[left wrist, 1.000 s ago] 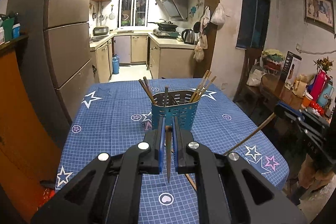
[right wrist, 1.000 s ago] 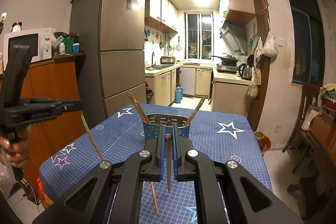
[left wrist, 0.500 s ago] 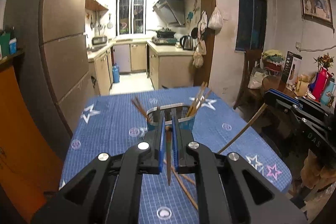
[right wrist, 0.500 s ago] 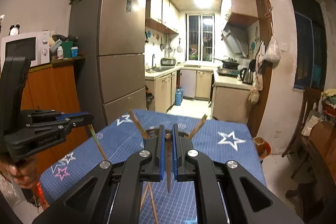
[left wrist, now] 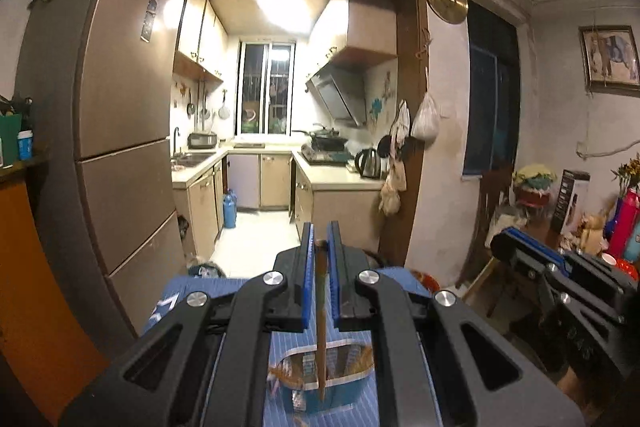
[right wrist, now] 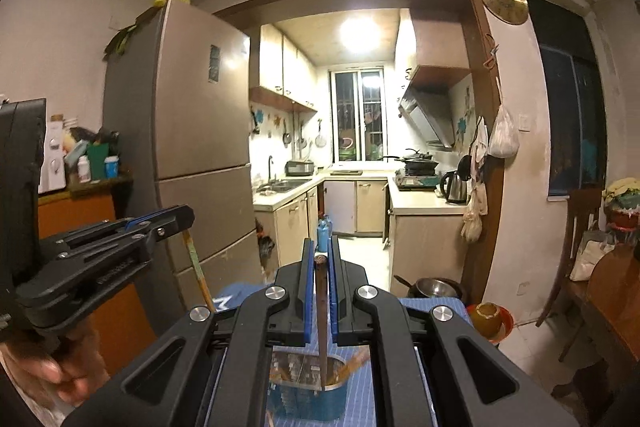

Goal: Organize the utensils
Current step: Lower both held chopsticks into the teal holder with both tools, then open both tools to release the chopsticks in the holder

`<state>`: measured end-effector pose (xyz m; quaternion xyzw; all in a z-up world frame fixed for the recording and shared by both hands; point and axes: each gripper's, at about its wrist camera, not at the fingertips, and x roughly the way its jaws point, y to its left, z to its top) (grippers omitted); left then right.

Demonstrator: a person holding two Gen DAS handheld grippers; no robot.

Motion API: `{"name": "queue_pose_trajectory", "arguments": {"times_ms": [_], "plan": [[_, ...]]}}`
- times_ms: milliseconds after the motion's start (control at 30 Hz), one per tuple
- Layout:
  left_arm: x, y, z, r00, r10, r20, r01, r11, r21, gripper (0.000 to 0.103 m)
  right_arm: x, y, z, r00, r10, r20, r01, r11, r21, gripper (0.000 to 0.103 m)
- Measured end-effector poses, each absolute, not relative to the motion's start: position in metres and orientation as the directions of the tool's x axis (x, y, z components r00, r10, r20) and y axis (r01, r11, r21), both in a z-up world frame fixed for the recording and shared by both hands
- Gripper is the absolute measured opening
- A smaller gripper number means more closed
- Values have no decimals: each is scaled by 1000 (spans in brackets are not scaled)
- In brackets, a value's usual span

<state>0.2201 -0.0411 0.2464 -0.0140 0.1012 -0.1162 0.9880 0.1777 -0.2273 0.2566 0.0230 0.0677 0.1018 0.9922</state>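
My left gripper (left wrist: 320,231) is shut on a brown chopstick (left wrist: 321,311) that hangs point-down between the blue pads. Below it a blue perforated utensil holder (left wrist: 324,391) with several chopsticks stands on the blue star-patterned tablecloth (left wrist: 188,295). My right gripper (right wrist: 321,245) is shut on a darker chopstick (right wrist: 322,319), whose tip hangs over the same holder (right wrist: 308,399). The right wrist view also shows the left gripper (right wrist: 176,223) at the left, a hand (right wrist: 44,371) on its handle. In the left wrist view the right gripper (left wrist: 508,243) shows at the right.
A tall brown fridge (left wrist: 120,147) and an orange cabinet (left wrist: 24,267) stand left of the table. The kitchen doorway lies straight ahead. To the right are a wooden chair (right wrist: 580,227), a cluttered side table (left wrist: 592,227) and a bowl on the floor (right wrist: 486,315).
Both grippers have risen, each still holding its chopstick. The holder and table have dropped to the bottom of both views, partly hidden behind the gripper bodies.
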Motion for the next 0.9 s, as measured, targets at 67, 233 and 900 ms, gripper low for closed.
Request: {"name": "queue_pose_trajectory", "arguments": {"times_ms": [67, 233, 900], "plan": [[236, -47, 242, 954, -230, -195, 223, 973, -56, 5, 195, -229, 252, 972, 200, -126, -192, 979, 75, 7], [269, -59, 218, 953, -215, -213, 214, 976, -27, 5, 238, -233, 225, 971, 185, -152, -168, 979, 117, 7], [293, -18, 192, 963, -143, -230, 130, 989, -71, 18, 284, -229, 165, 946, 218, -238, -189, 972, 138, 17]]}}
